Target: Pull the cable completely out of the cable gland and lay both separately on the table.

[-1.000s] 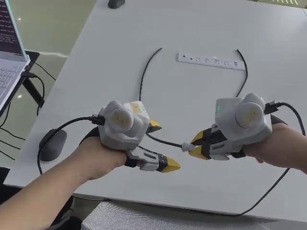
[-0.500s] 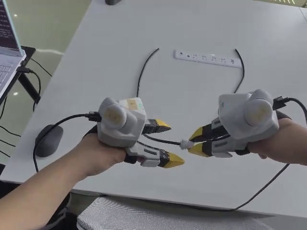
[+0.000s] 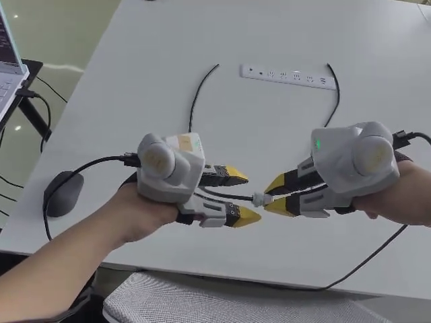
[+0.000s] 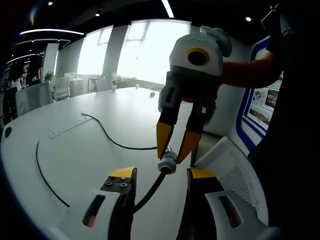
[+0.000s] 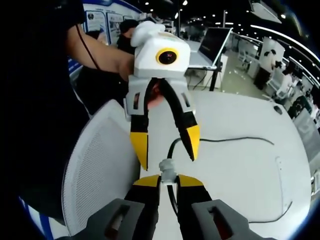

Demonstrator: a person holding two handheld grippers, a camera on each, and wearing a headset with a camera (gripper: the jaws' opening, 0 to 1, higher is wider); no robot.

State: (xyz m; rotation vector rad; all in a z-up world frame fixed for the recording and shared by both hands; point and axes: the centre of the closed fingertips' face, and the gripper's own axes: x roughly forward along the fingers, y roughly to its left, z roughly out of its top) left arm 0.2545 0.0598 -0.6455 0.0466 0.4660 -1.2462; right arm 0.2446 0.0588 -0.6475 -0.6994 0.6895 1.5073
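A small white cable gland point(image 3: 259, 198) hangs above the table's near edge, with my right gripper point(image 3: 270, 196) shut on it. A thin black cable point(image 3: 192, 114) leaves the gland leftwards and trails across the white table point(image 3: 135, 81). My left gripper point(image 3: 248, 196) is open, its yellow-tipped jaws straddling the cable just behind the gland without pinching it. In the left gripper view the cable point(image 4: 149, 189) runs up between my left gripper's point(image 4: 161, 174) jaws to the gland point(image 4: 167, 162). In the right gripper view the gland point(image 5: 167, 170) sits at my right gripper's point(image 5: 168, 181) tips.
A white power strip point(image 3: 288, 76) lies at the far side with its black cord point(image 3: 335, 94) curving down. A dark mouse point(image 3: 59, 194) rests at the left edge. A mesh chair seat point(image 3: 202, 303) is below the near edge. A laptop point(image 3: 7, 77) stands off to the left.
My left gripper has moved right along the cable, so its jaws now reach almost to the gland. My right gripper still holds the gland in about the same spot.
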